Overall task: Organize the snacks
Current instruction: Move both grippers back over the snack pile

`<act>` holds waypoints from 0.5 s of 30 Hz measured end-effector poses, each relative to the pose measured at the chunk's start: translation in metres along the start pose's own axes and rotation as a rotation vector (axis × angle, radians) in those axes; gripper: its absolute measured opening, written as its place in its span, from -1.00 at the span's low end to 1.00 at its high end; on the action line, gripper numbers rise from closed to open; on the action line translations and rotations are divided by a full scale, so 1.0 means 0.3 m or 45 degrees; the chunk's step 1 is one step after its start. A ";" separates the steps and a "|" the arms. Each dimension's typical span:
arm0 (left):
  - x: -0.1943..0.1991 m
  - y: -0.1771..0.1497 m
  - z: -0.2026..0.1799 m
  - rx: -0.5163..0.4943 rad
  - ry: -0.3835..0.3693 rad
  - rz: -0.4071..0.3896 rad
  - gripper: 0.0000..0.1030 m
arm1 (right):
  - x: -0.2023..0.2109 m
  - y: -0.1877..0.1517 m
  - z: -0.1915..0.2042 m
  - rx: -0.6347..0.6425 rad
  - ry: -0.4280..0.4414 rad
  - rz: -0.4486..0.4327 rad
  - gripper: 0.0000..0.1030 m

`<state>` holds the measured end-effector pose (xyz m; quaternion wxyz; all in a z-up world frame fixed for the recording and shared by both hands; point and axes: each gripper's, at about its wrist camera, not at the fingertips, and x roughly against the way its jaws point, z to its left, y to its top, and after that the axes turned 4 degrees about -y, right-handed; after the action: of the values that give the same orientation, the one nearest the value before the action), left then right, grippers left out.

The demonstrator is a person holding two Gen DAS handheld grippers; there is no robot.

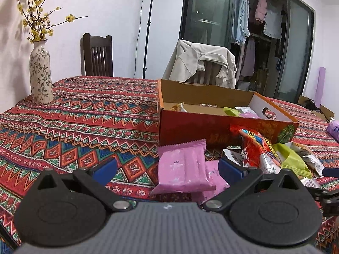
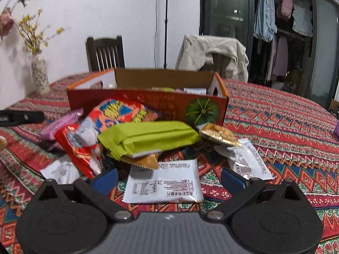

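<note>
An open orange cardboard box (image 1: 211,127) stands on the patterned table and holds a few snack packets; it also shows in the right wrist view (image 2: 148,103). A pile of loose snacks lies in front of it. My left gripper (image 1: 168,167) is open, its blue fingertips either side of a pink packet (image 1: 182,169) that lies on the cloth. My right gripper (image 2: 168,177) is open above a white packet (image 2: 163,182). Behind that lie a green packet (image 2: 148,137), a red packet (image 2: 78,148) and an orange-blue bag (image 2: 120,112).
A flowered vase (image 1: 40,74) with yellow branches stands at the table's far left. Two chairs stand behind the table, one draped with a beige jacket (image 1: 203,63). A purple tissue pack (image 1: 333,128) lies at the right edge.
</note>
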<state>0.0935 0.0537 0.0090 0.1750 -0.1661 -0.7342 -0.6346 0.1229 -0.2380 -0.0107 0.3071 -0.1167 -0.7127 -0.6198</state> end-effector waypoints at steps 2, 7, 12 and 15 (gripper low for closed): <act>-0.001 -0.002 0.002 0.004 0.003 0.005 1.00 | -0.033 0.003 0.007 0.018 -0.016 0.050 1.00; -0.004 -0.012 0.009 0.019 0.010 0.023 1.00 | -0.082 0.003 0.016 0.041 0.006 0.106 0.99; -0.004 -0.014 0.008 0.020 0.004 0.027 1.00 | -0.083 -0.002 0.008 0.017 0.067 0.106 0.78; -0.004 -0.017 0.006 0.022 0.004 0.033 1.00 | -0.061 -0.008 0.019 0.028 0.085 0.083 0.55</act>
<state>0.0920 0.0547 0.0037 0.1857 -0.1730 -0.7373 -0.6261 0.1344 -0.2293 -0.0236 0.3521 -0.1157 -0.7046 -0.6051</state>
